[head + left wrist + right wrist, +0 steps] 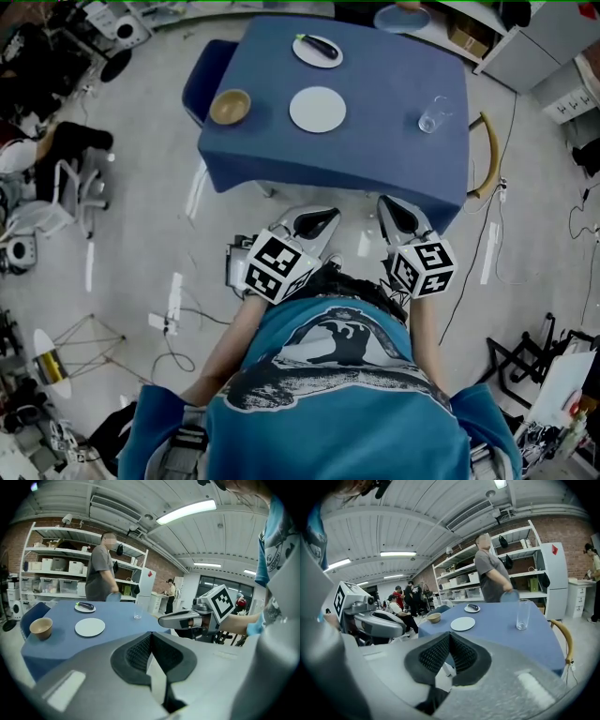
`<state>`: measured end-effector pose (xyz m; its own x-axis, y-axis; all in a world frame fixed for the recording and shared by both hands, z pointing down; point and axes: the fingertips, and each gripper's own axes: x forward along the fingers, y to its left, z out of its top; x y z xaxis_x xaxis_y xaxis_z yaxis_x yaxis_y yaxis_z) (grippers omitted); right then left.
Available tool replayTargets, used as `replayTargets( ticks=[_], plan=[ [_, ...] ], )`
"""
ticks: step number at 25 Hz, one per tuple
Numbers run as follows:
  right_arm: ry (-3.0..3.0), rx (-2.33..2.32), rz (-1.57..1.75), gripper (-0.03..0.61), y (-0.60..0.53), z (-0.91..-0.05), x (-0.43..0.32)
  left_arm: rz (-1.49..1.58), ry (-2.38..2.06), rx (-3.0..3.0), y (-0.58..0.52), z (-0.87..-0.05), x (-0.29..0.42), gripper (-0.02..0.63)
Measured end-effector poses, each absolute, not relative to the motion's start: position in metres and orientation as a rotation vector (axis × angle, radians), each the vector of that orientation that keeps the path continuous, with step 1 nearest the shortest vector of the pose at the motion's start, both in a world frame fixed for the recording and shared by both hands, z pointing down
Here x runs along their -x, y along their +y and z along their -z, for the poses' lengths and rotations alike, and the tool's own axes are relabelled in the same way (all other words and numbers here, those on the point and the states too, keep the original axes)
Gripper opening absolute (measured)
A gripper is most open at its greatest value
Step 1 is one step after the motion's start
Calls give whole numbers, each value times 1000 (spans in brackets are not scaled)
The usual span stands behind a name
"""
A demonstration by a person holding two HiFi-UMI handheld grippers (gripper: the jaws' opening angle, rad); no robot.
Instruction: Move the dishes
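On the table's blue cloth [375, 155] stand a brown bowl [230, 107], an empty white plate [318, 109], a white plate with a dark eggplant [317, 50] and a clear glass [434, 114]. The left gripper view has the bowl [41, 627] and empty plate [90, 626] at its left. The right gripper view has the plate [462, 623] and glass [522, 615] ahead. Both grippers hang close to my body, short of the table's near edge. My left gripper [317, 223] is shut and empty. My right gripper [392, 212] is shut and empty too.
A person [490, 571] stands at the table's far side with a blue plate [511, 596] in hand. A blue chair [202, 80] sits at the table's left, a wooden chair [487, 155] at its right. Cables and gear lie on the floor [141, 272]. Shelves [51, 569] line the wall.
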<state>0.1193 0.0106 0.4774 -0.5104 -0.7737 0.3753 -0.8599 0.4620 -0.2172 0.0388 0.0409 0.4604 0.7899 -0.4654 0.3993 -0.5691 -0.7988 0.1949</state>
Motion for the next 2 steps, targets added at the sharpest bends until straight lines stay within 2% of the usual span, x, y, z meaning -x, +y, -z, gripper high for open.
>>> replayTargets(
  ticks=[2],
  plan=[
    [-2484,-1417,-565,2,12,-478,-117,-496,-774,-2688,44,-461,-39,14]
  ],
)
